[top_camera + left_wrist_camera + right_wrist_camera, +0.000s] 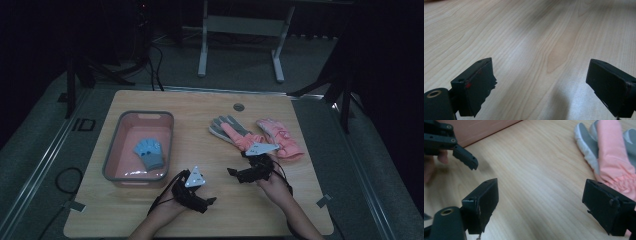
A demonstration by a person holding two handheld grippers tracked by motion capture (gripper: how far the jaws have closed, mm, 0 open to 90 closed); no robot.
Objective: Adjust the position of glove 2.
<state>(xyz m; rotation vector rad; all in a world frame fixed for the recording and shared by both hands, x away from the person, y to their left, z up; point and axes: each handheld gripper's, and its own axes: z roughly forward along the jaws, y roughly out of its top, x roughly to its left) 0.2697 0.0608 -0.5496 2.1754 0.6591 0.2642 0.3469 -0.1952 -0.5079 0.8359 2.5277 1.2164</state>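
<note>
The right gripper (541, 205), fingers wide apart, is nearer the pink glove (615, 162), lying just far-right. The left gripper (541, 87) is open too.

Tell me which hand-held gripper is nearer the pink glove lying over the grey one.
Right. The right hand-held gripper sits just below the pink glove, jaws open beside it. The left hand-held gripper rests farther off, nearer the table's front edge.

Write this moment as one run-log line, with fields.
left gripper: open, over bare table | right gripper: open, beside pink-grey glove | blue glove: in bin
</note>
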